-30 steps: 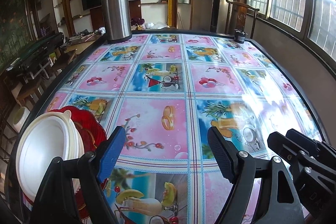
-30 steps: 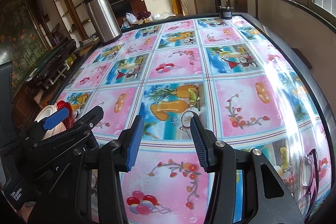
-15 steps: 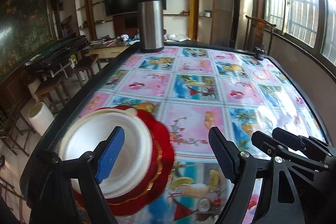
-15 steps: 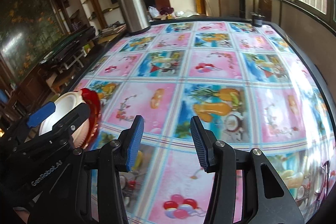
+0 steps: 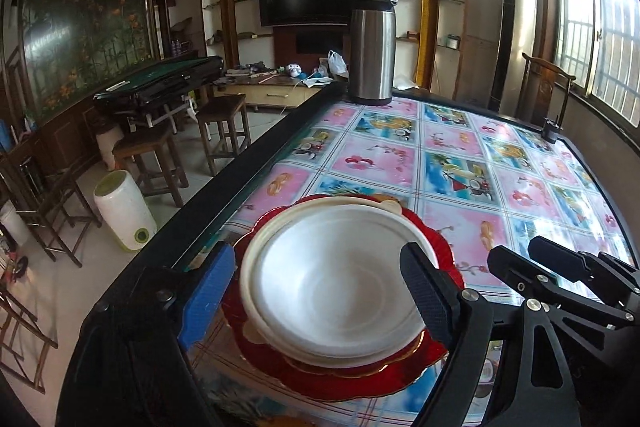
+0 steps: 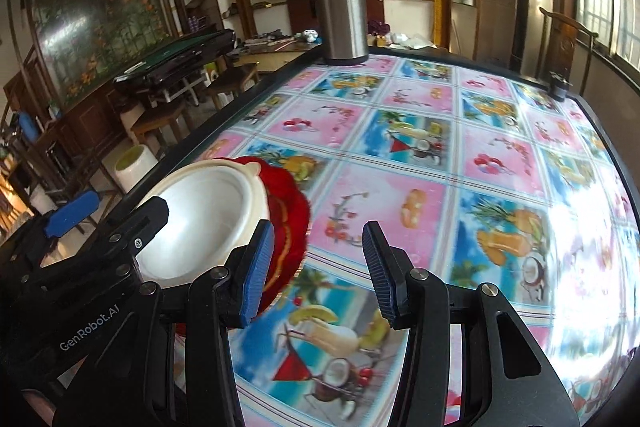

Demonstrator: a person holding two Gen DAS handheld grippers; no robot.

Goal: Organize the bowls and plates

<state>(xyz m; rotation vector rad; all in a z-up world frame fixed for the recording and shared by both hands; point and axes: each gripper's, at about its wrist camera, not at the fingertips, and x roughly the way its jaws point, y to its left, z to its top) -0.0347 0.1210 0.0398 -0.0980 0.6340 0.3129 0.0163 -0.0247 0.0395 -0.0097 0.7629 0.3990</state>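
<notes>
The left gripper [image 5: 316, 301] hangs with its fingers spread wide on either side of a white bowl [image 5: 332, 279], holding nothing; whether either pad actually touches the bowl's rim cannot be told from this angle. The bowl sits nested in what looks like a second white bowl or shallow dish of the same colour, though the blur along the rims makes the count uncertain. This stack rests on a red plate [image 5: 348, 381] with a scalloped, gold-trimmed edge, and the plate lies on the table [image 5: 500, 163] near its left border, on a glossy cloth printed with pink and blue squares of fruit and drinks. The right gripper [image 6: 318, 271] is just beside the stack, to its right, over a square showing a cocktail glass; its fingers are also parted and nothing lies between them. In the right wrist view the left gripper's black frame crosses in front of the bowl. At the far end of the table a steel thermos [image 5: 372, 47] stands upright, well apart from the dishes, and a small dark object [image 5: 552, 131] sits at the far right corner.
</notes>
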